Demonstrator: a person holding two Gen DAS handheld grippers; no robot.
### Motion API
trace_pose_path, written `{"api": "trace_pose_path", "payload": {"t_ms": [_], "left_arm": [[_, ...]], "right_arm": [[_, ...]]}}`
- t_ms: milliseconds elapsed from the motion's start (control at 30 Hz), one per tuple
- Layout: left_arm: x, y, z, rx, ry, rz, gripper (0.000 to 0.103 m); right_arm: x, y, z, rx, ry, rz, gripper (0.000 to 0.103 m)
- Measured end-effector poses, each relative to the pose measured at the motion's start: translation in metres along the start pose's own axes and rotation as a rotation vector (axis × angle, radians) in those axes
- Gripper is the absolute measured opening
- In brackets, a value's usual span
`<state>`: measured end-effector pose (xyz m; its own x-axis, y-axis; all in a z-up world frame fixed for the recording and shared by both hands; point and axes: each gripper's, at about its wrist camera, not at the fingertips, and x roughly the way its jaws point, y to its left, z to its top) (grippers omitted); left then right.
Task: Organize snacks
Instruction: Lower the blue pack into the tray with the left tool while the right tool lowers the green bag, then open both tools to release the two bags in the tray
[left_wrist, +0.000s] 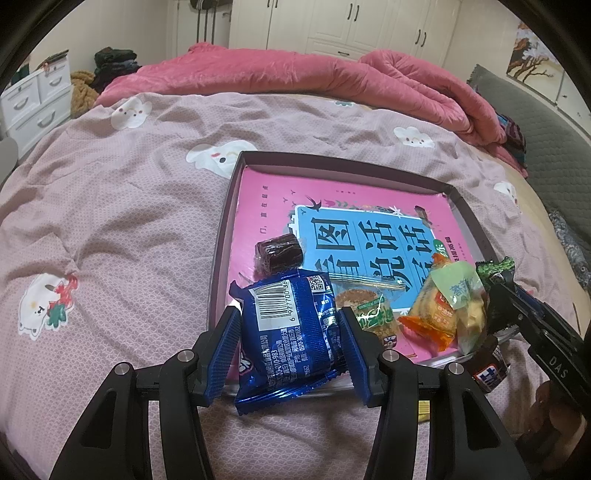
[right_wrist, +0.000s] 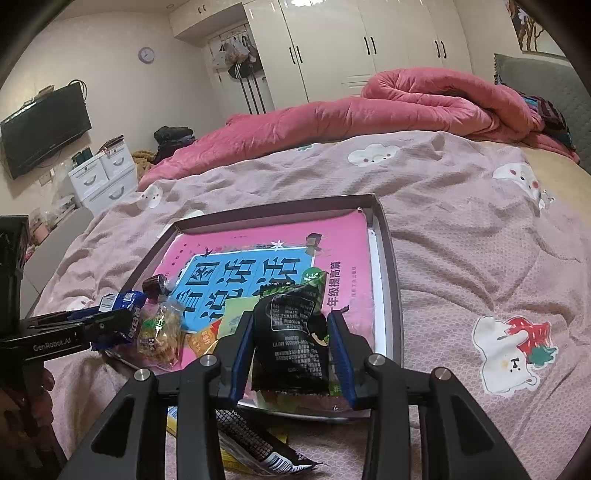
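Snacks: blue packet (left_wrist: 291, 325) pinched in left gripper (left_wrist: 288, 343) over near edge of tray (left_wrist: 221, 236) on bed (left_wrist: 110, 206); black packet (right_wrist: 291, 339) pinched in right gripper (right_wrist: 291, 354), also over tray's near edge. Orange packet (left_wrist: 432, 314) & dark candy (left_wrist: 277, 253) lie in tray on pink book (left_wrist: 266, 206).

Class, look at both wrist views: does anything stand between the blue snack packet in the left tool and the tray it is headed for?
Nothing visible blocks it. The blue snack packet, gripped by the left tool, hangs at the tray's near edge. Other snacks, such as the dark candy, lie just beyond on the pink book, which has bare room farther back.
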<state>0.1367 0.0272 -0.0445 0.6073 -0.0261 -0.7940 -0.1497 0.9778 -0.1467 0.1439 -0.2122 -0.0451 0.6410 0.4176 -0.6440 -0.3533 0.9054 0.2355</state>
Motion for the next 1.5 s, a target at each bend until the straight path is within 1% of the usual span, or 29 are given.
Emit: {"api": "trace_pose_path", "payload": {"t_ms": [267, 700, 1033, 1100, 1167, 1367, 1500], "left_arm": [[0.001, 0.000, -0.001, 0.001, 0.006, 0.000, 0.056], [-0.002, -0.002, -0.001, 0.013, 0.017, -0.003, 0.057], [-0.005, -0.002, 0.000, 0.014, 0.020, 0.003, 0.058], [-0.005, -0.003, 0.000, 0.013, 0.018, 0.003, 0.059], [-0.006, -0.003, 0.000, 0.015, 0.013, 0.005, 0.063], [-0.010, -0.004, 0.002, 0.016, 0.000, -0.002, 0.064], [-0.012, -0.004, 0.002, 0.014, 0.000, -0.007, 0.067]], "right_arm": [[-0.005, 0.000, -0.001, -0.010, -0.008, -0.008, 0.042], [-0.023, -0.001, -0.009, -0.016, -0.001, -0.009, 0.043], [-0.021, 0.001, -0.012, -0.023, 0.010, -0.022, 0.043], [-0.020, 0.000, -0.012, -0.022, 0.009, -0.024, 0.043], [-0.020, 0.000, -0.012, -0.026, 0.006, -0.029, 0.043], [-0.017, -0.001, -0.010, -0.027, -0.001, -0.045, 0.043], [-0.019, -0.004, -0.009, -0.002, -0.003, -0.023, 0.043]]}}
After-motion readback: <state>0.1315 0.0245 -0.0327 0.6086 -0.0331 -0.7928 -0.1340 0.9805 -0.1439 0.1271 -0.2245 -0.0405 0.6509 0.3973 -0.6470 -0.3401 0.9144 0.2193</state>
